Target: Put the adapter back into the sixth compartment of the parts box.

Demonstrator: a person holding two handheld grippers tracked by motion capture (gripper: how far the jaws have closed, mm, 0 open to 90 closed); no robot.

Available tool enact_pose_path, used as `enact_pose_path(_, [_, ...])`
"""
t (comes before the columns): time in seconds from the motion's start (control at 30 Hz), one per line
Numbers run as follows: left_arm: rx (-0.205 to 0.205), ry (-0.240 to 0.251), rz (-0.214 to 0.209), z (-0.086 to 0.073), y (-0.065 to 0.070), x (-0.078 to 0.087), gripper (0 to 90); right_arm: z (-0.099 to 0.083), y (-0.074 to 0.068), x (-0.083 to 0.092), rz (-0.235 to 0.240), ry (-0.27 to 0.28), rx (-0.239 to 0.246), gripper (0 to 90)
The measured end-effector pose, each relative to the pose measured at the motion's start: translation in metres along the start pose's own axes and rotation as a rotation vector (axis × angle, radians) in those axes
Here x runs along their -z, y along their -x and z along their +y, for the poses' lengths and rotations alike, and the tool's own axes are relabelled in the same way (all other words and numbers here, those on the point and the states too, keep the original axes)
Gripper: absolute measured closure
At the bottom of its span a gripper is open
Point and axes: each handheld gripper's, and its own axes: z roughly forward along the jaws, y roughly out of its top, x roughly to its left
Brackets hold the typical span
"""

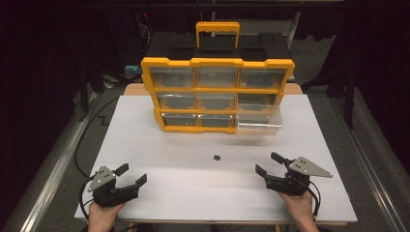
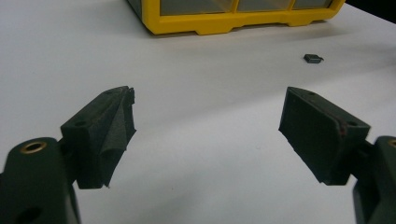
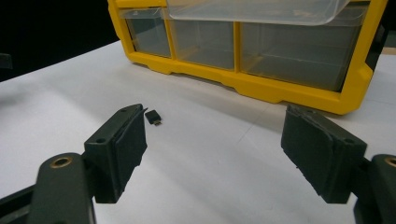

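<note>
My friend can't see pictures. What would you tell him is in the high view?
Two hands hold open grippers, the left gripper and the right gripper, low on a white table, with a small dark part lying between them. Behind it stands a yellow organizer of nine clear drawers, its bottom right drawer pulled out.

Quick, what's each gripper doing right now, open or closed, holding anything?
Left gripper: open, holding nothing, over the table.
Right gripper: open, holding nothing, near the small black part.
</note>
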Motion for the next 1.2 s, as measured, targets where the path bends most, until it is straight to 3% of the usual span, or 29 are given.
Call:
enact_pose_path(0.67, [0.001,-0.002,-0.002,0.000,0.000,0.000,19.1,0.005,-0.009,-0.014,0.031,-0.010,0.016,22.8])
enact_pose_path(1.2, [-0.001,-0.008,0.001,0.000,0.000,-0.001,19.1,0.012,-0.022,-0.035,0.081,-0.012,0.029,22.9])
